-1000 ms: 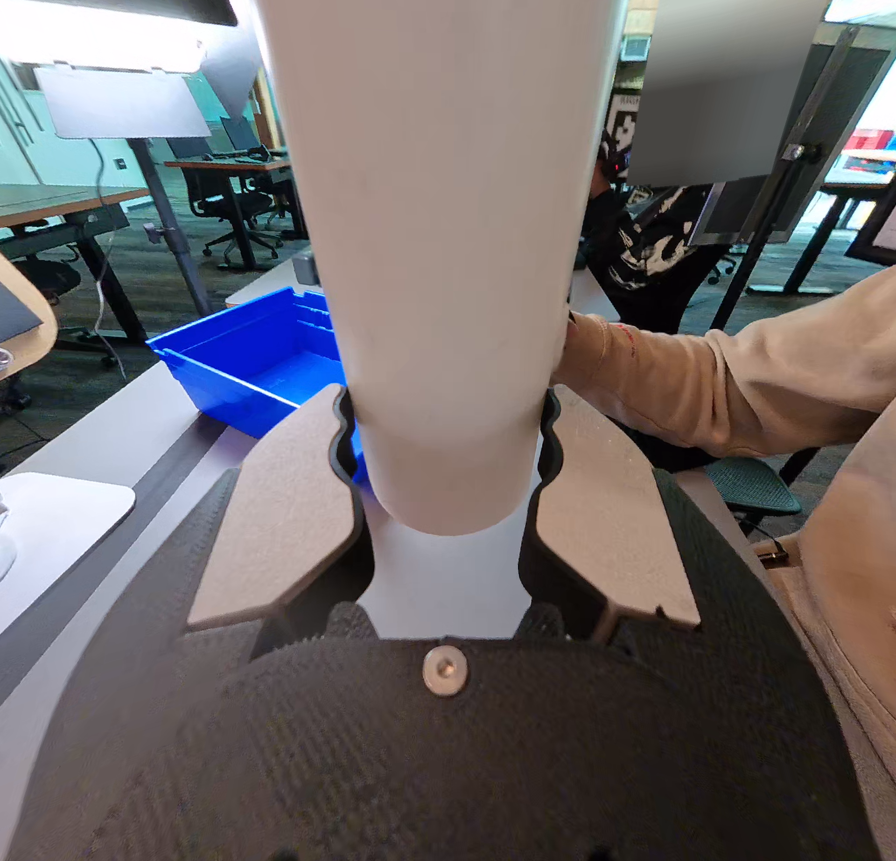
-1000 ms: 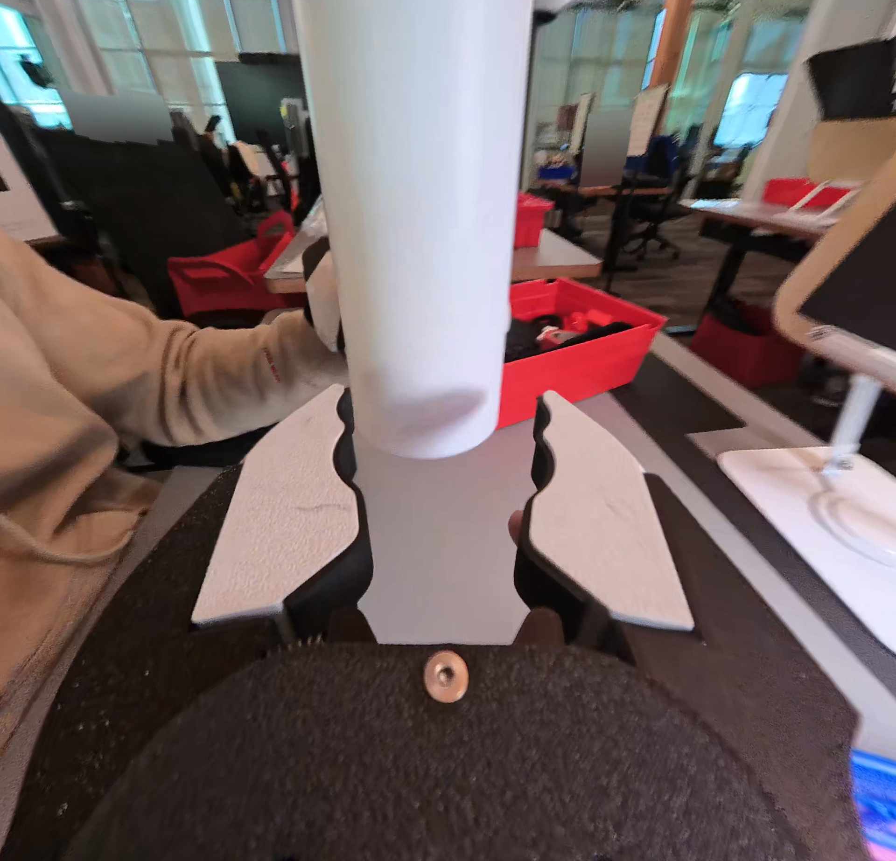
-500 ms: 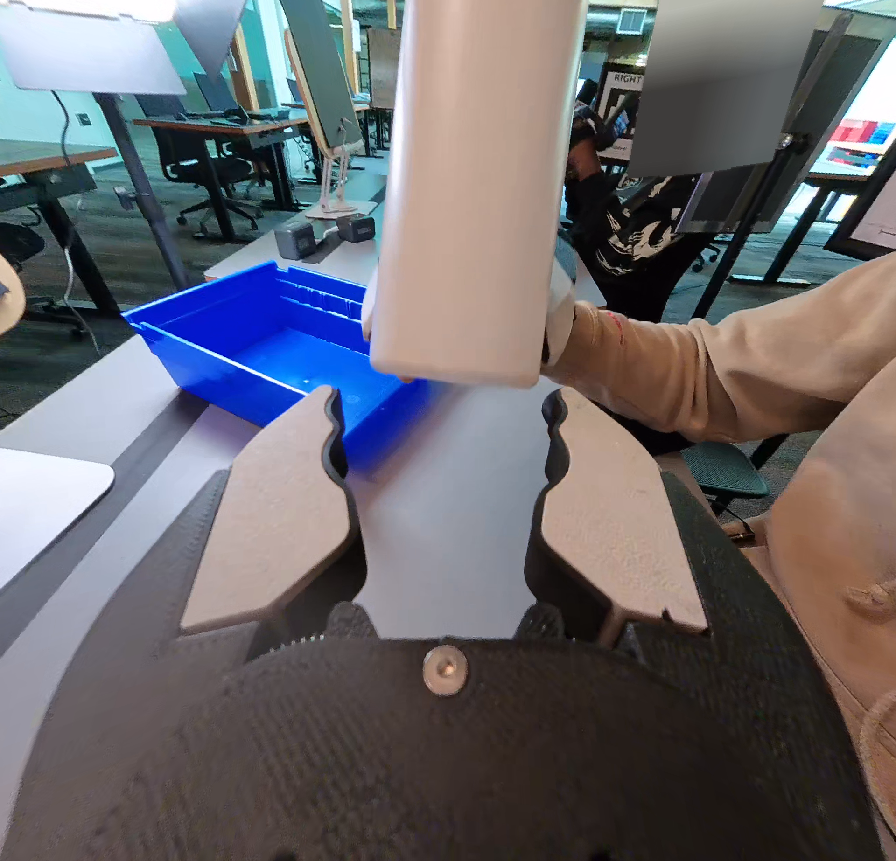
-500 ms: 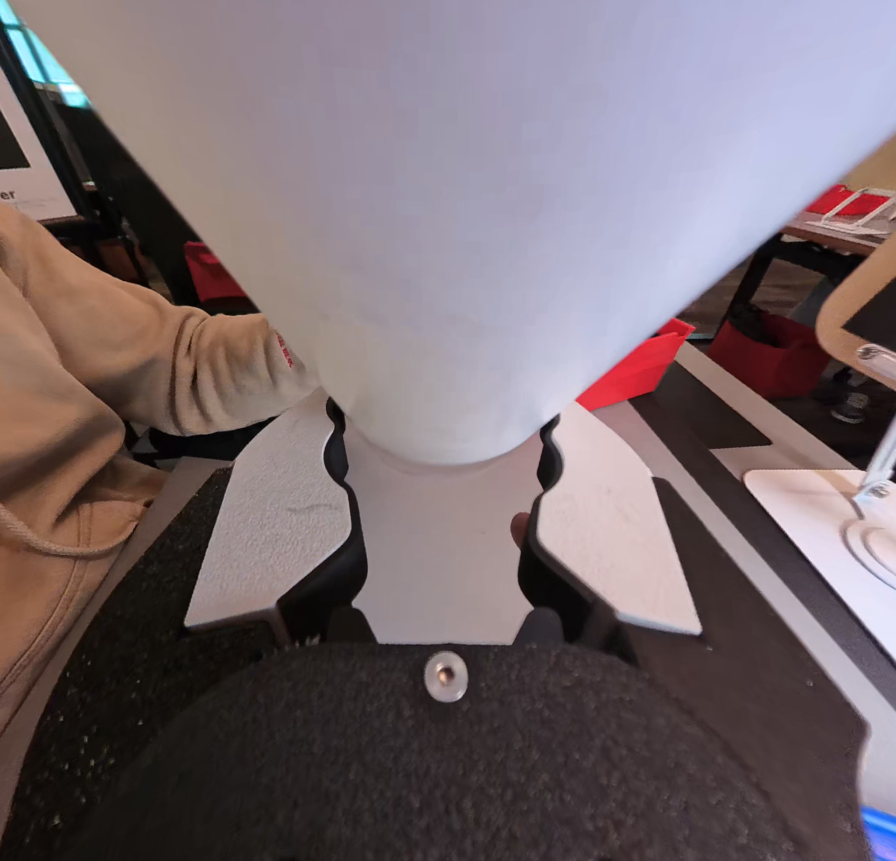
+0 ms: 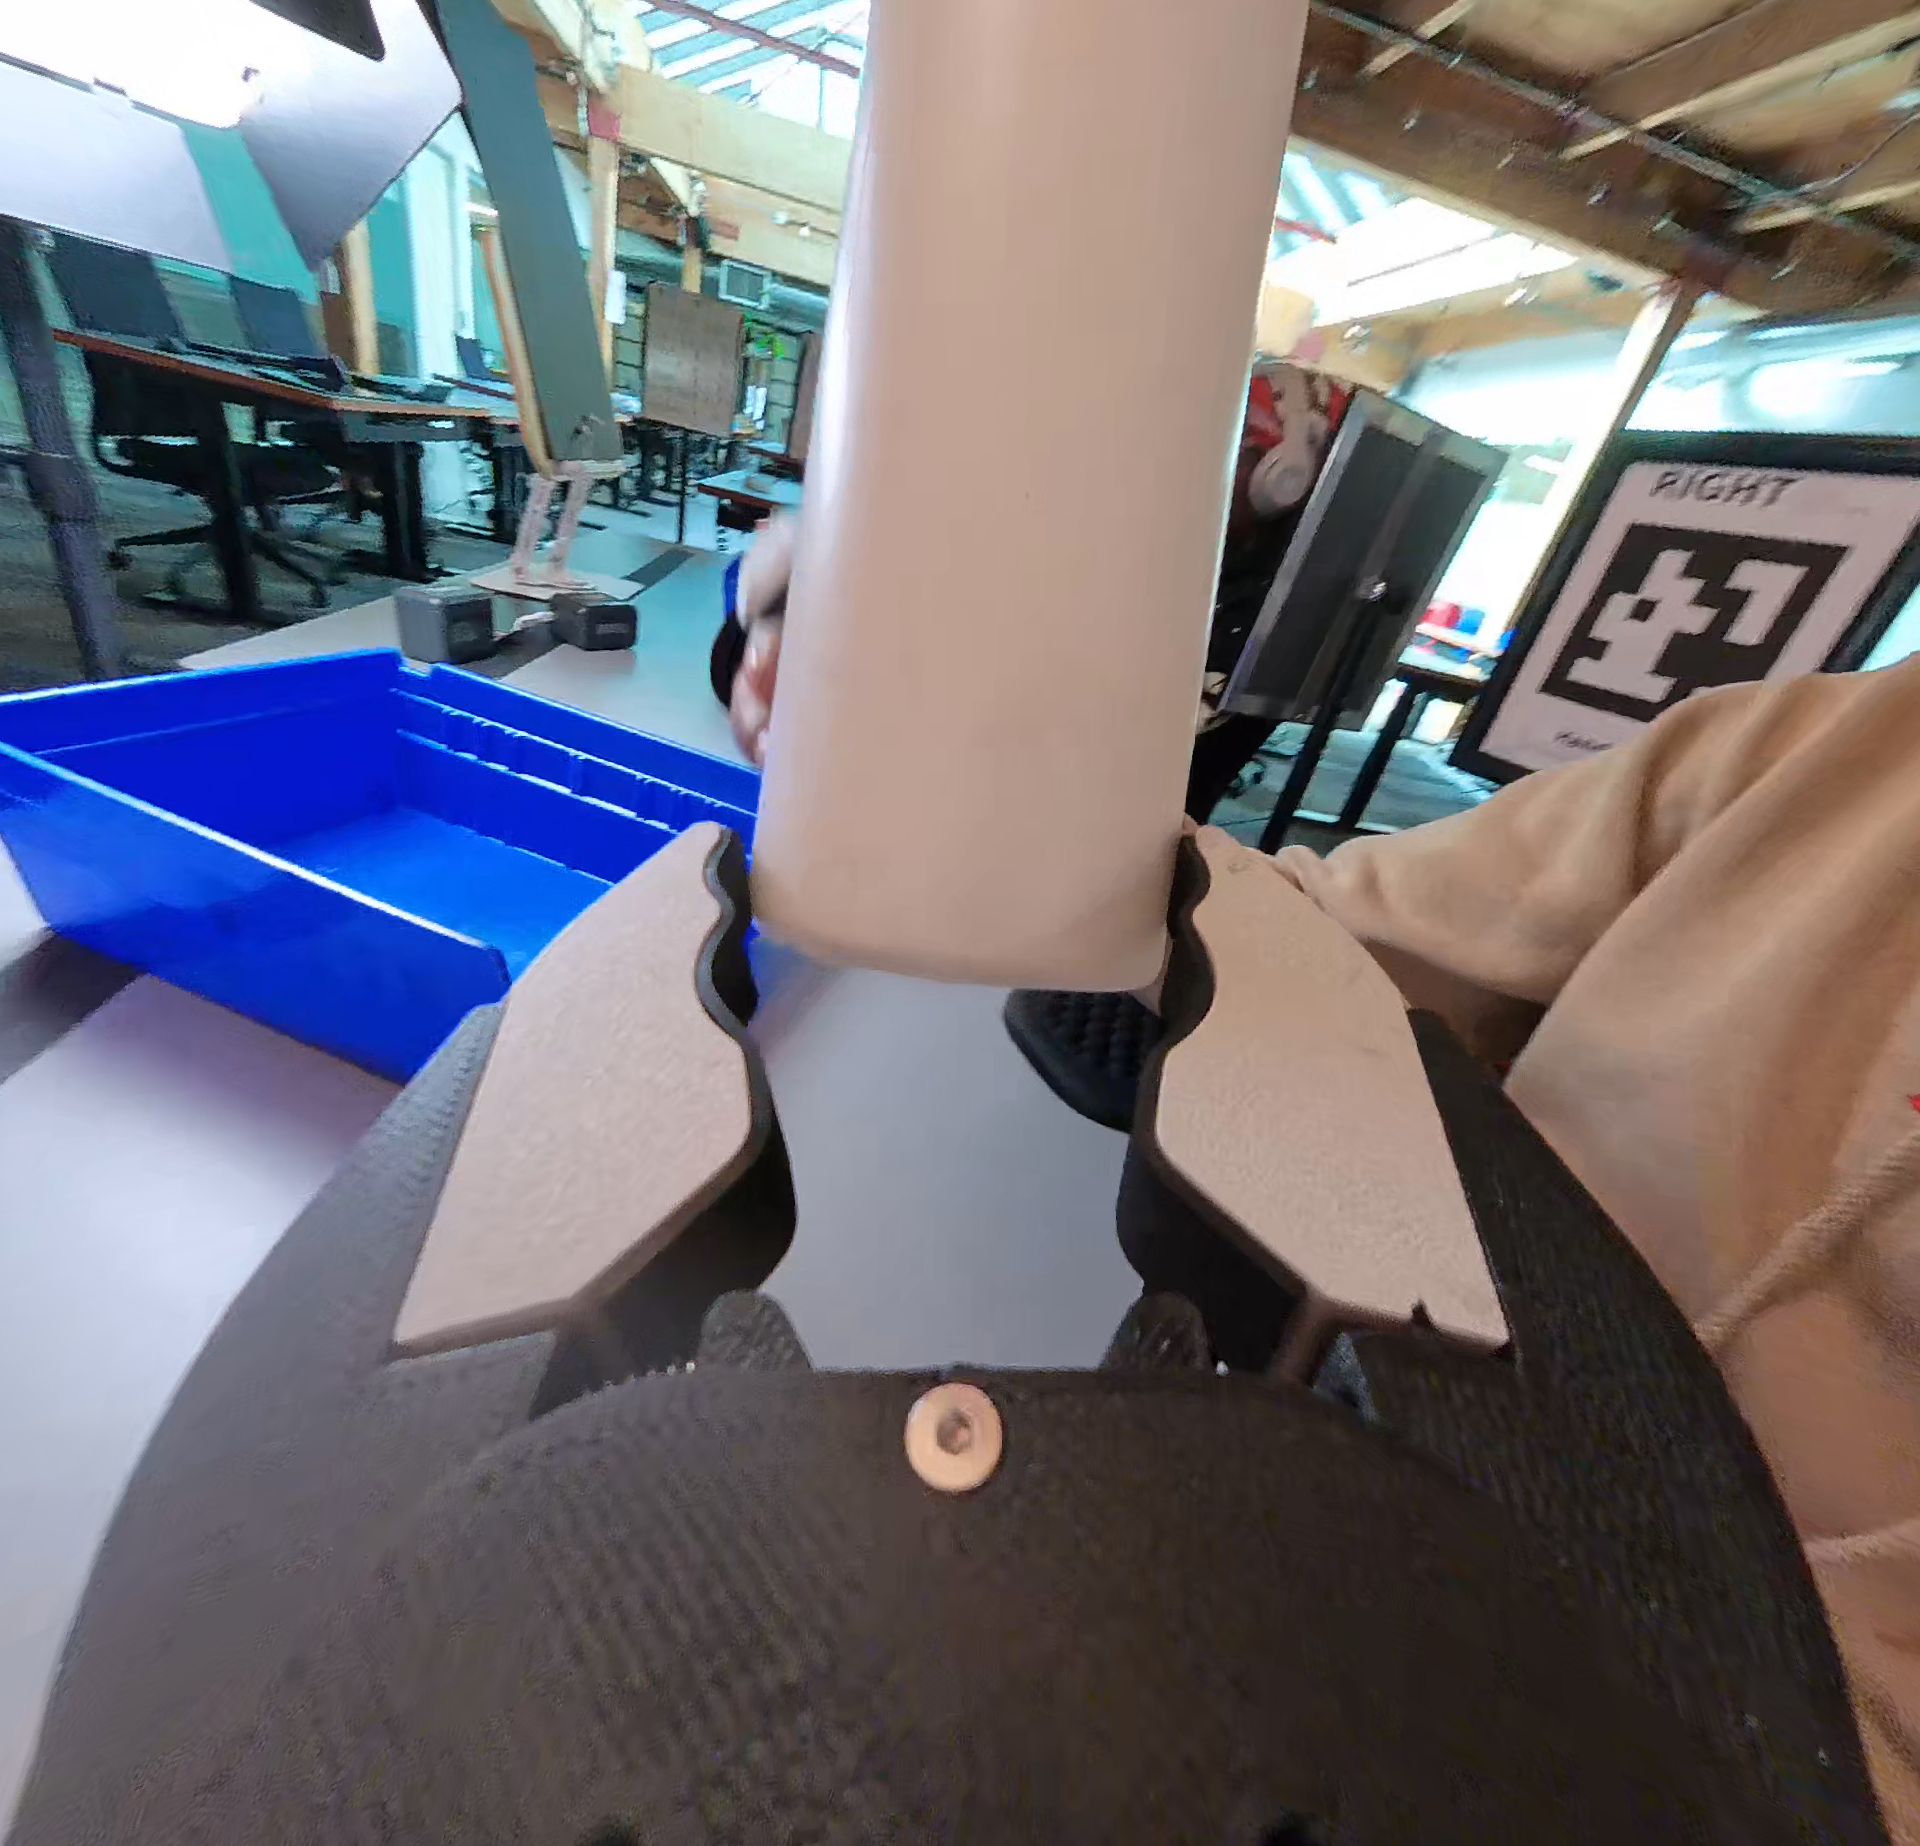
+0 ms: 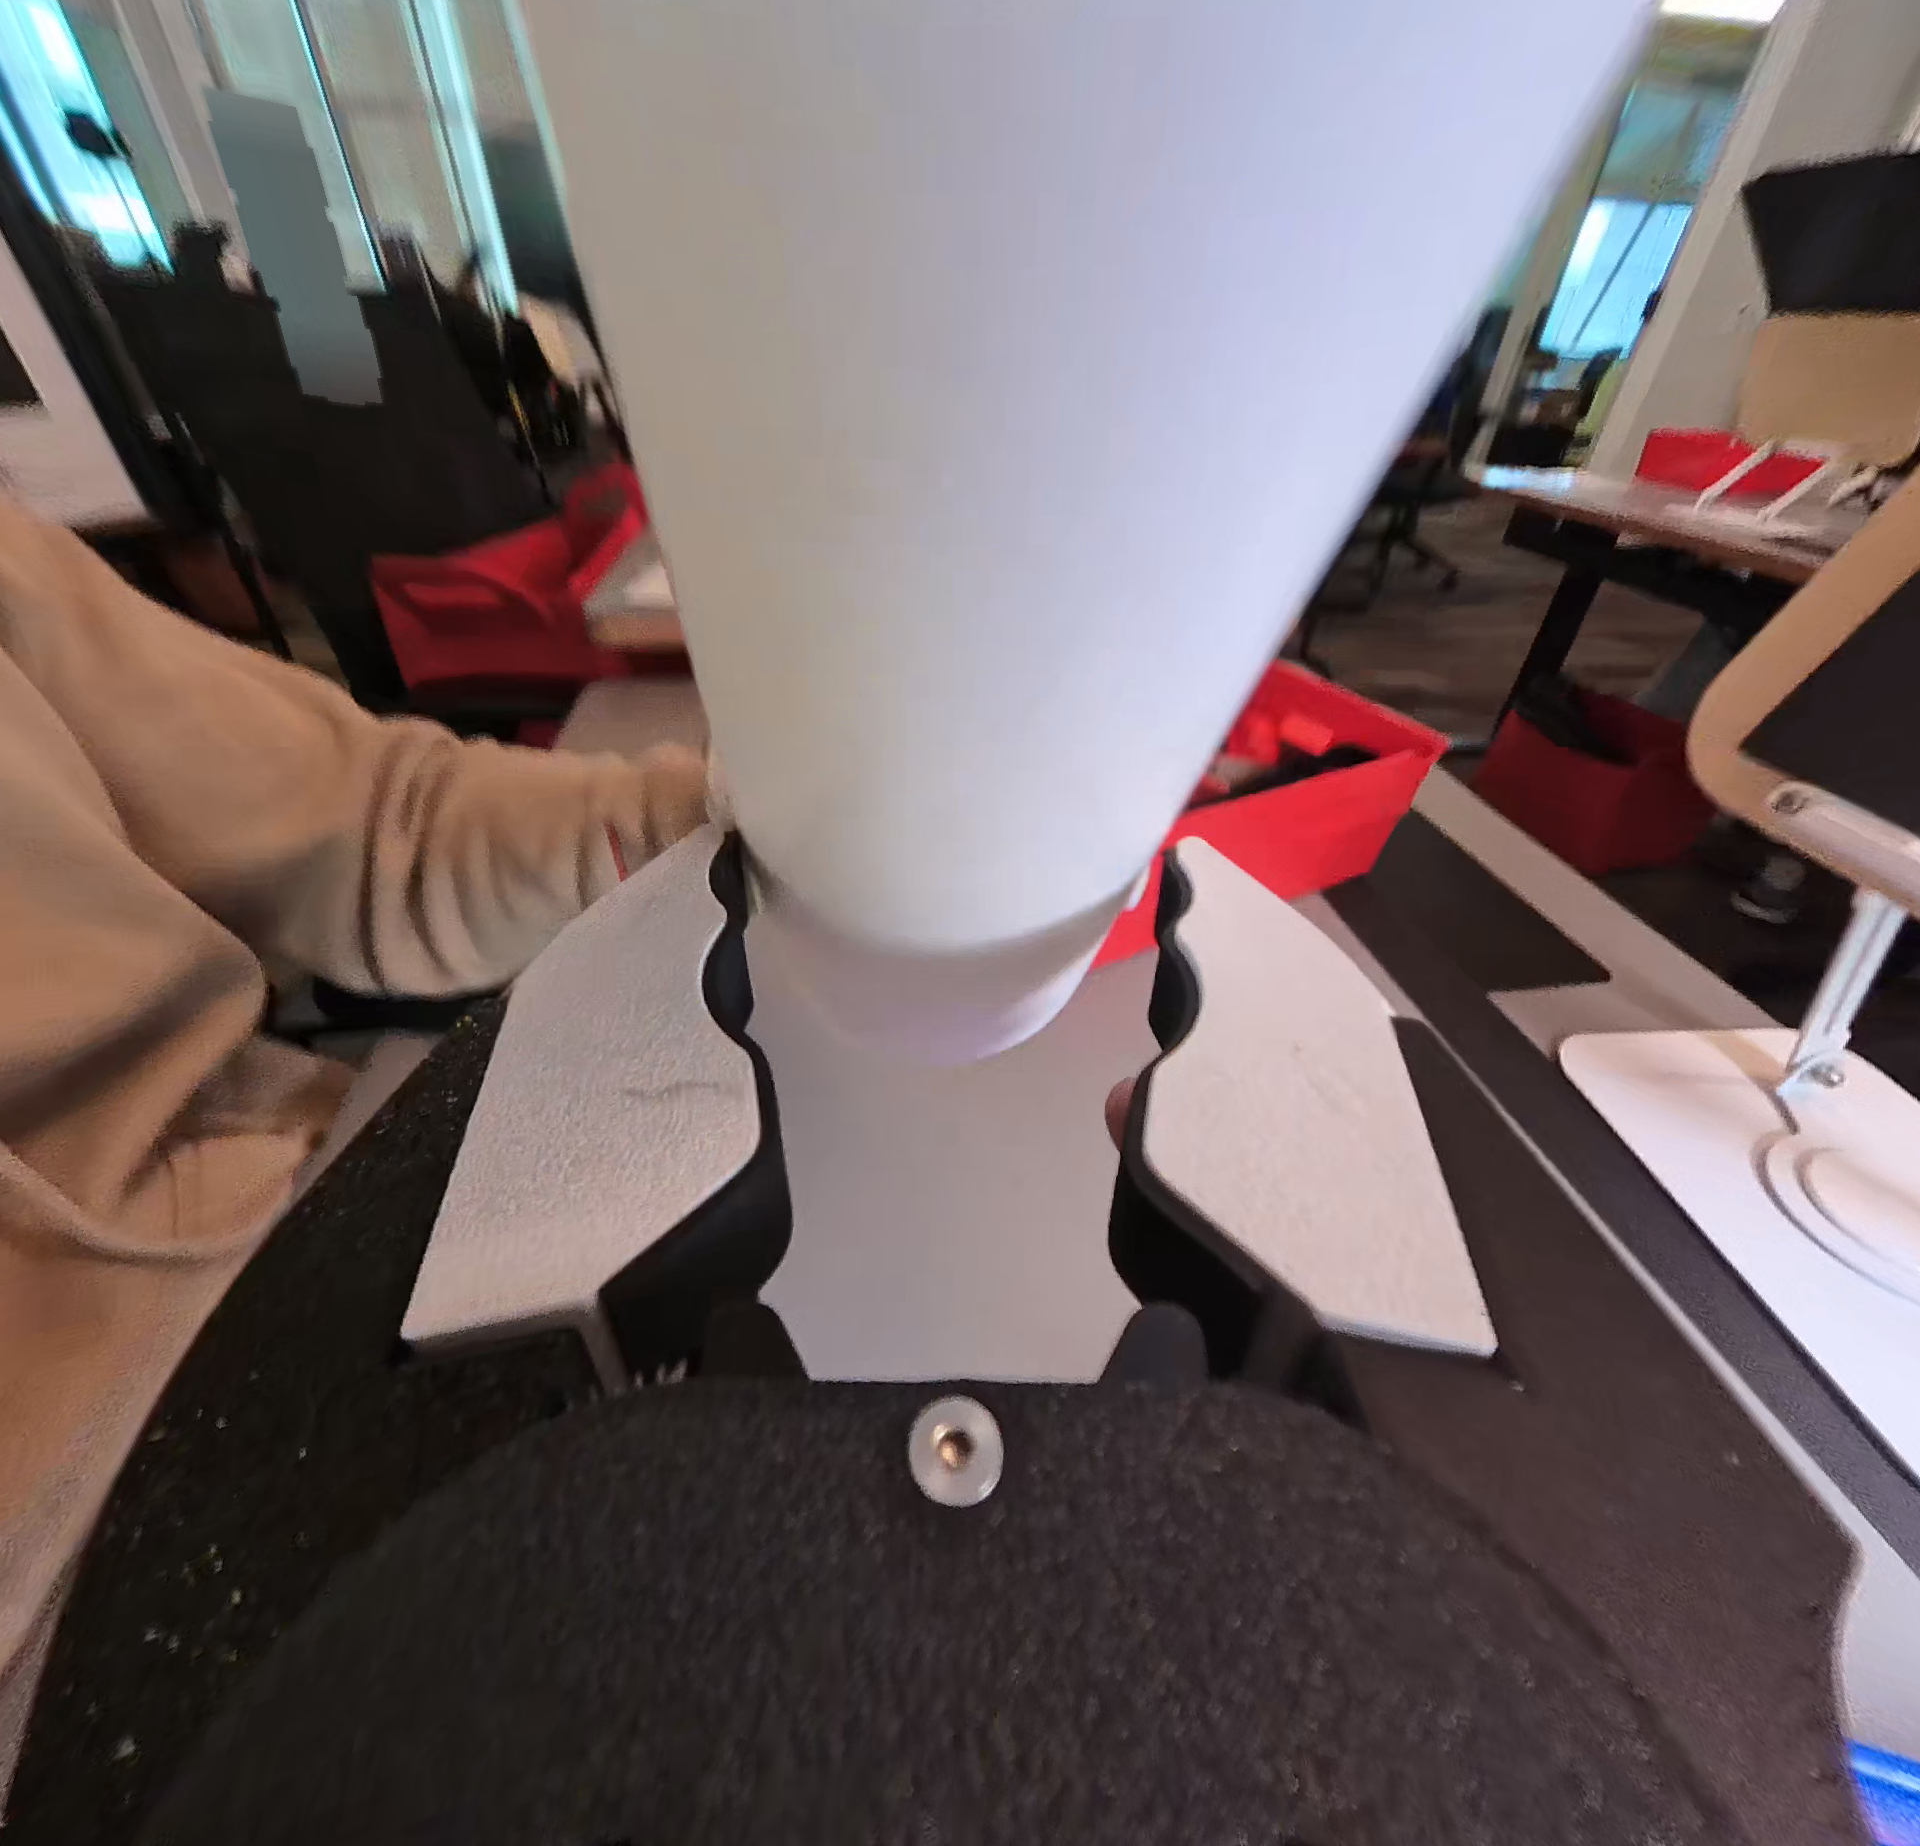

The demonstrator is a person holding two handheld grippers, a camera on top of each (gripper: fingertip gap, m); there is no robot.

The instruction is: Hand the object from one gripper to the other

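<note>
Left gripper [image 5: 961, 897] clamps the white plastic tube's [image 5: 1029, 508] bottom end, both fingertips touching. Right gripper [image 6: 951, 913]: left finger touches tube, right shows a gap; grip unclear.

one white tube [image 5: 1018, 508], two grippers: left [image 5: 961, 913], right [image 6: 951, 923]. one blue bin [image 5: 312, 861], two red bins [image 6: 1320, 809] [image 6: 488, 601], two small grey boxes [image 5: 447, 622] [image 5: 594, 622].
</note>
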